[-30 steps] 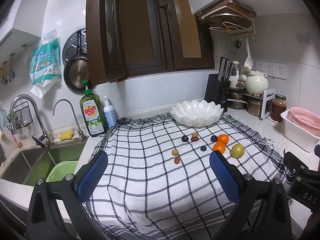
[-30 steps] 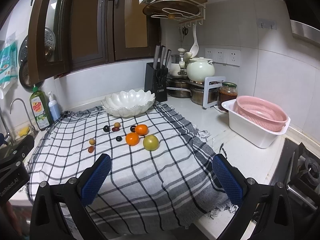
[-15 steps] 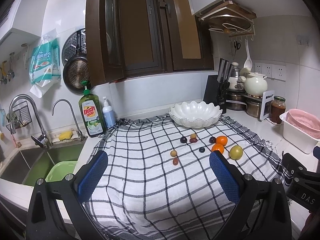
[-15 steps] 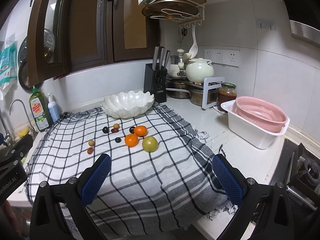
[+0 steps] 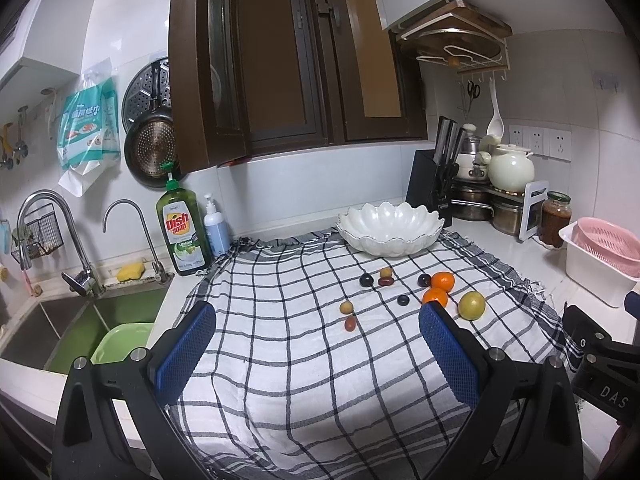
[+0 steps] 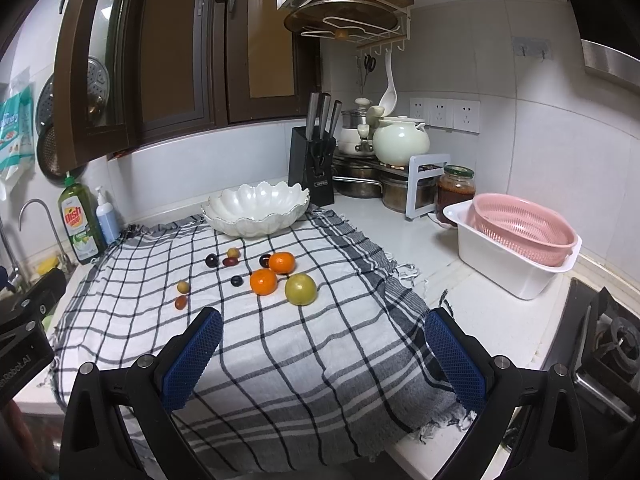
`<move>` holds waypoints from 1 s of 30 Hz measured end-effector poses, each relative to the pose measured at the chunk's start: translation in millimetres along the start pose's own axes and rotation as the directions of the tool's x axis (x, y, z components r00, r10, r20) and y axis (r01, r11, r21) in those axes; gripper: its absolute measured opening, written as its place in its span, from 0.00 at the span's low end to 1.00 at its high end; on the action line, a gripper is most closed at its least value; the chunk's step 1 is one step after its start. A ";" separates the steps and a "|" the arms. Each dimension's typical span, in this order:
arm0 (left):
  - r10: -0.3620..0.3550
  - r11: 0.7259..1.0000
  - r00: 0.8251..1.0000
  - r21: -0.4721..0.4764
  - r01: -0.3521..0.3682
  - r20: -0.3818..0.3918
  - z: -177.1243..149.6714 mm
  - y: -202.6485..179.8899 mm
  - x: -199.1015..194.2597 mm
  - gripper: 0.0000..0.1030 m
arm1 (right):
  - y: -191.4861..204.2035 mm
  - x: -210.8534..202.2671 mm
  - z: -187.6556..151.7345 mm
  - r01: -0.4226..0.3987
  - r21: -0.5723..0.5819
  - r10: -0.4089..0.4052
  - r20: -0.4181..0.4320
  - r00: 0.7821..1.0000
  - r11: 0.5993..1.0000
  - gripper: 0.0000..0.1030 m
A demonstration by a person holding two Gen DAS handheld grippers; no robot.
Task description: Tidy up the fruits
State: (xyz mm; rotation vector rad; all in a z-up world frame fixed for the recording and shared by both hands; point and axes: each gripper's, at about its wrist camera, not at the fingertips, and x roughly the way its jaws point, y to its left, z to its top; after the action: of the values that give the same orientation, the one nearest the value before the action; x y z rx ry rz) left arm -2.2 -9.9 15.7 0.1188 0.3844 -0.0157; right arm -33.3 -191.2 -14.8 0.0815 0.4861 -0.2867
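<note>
Fruit lies scattered on a checked cloth (image 5: 288, 344) (image 6: 304, 344): two oranges (image 5: 443, 281) (image 6: 282, 262), a second orange (image 6: 263, 281), a yellow-green round fruit (image 5: 472, 305) (image 6: 301, 289), and several small dark, red and tan fruits (image 5: 366, 279) (image 6: 212, 260). An empty white scalloped bowl (image 5: 390, 229) (image 6: 256, 208) stands at the cloth's far edge. My left gripper (image 5: 316, 350) is open, held above the cloth's near part, well short of the fruit. My right gripper (image 6: 322, 354) is open too, nothing between its blue pads.
Sink (image 5: 72, 336) with a green basin and taps lies left. Dish soap bottle (image 5: 182, 228) stands by it. Knife block (image 6: 316, 168), pots, a jar (image 6: 456, 192) and a pink colander in a white tub (image 6: 516, 240) sit right. A stove corner (image 6: 608, 340) is far right.
Both grippers have drifted slightly back and up; the fruit and bowl sit a little farther off in the views. Nothing on the cloth has moved.
</note>
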 end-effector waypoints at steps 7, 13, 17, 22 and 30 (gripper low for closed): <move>-0.001 1.000 1.000 -0.003 0.001 0.001 0.0 0.6 0.7 1.00 | -0.2 0.7 1.4 -0.004 0.001 0.004 0.002 1.000 1.000 1.00; -0.001 1.000 1.000 -0.007 0.001 0.004 -0.1 -0.4 1.6 1.00 | 0.8 2.6 2.2 -0.008 -0.002 0.008 -0.001 1.000 1.000 1.00; 0.000 1.000 1.000 -0.006 0.000 0.005 0.8 -1.6 2.5 1.00 | 0.4 3.4 1.5 -0.008 -0.001 0.008 0.000 1.000 1.000 1.00; -0.004 1.000 1.000 -0.008 0.004 0.004 0.4 -1.1 3.6 1.00 | 2.1 4.8 3.6 -0.007 -0.001 0.007 -0.001 1.000 1.000 1.00; -0.011 1.000 1.000 0.000 0.011 -0.016 -1.7 -9.0 16.5 1.00 | 3.5 9.1 3.6 -0.015 0.000 0.015 -0.007 1.000 1.000 1.00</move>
State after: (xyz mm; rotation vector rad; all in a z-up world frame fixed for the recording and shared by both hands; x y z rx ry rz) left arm 12.1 -18.4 7.0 0.1166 0.4012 -0.0254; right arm -22.9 -190.7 -15.8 0.0863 0.4918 -0.2719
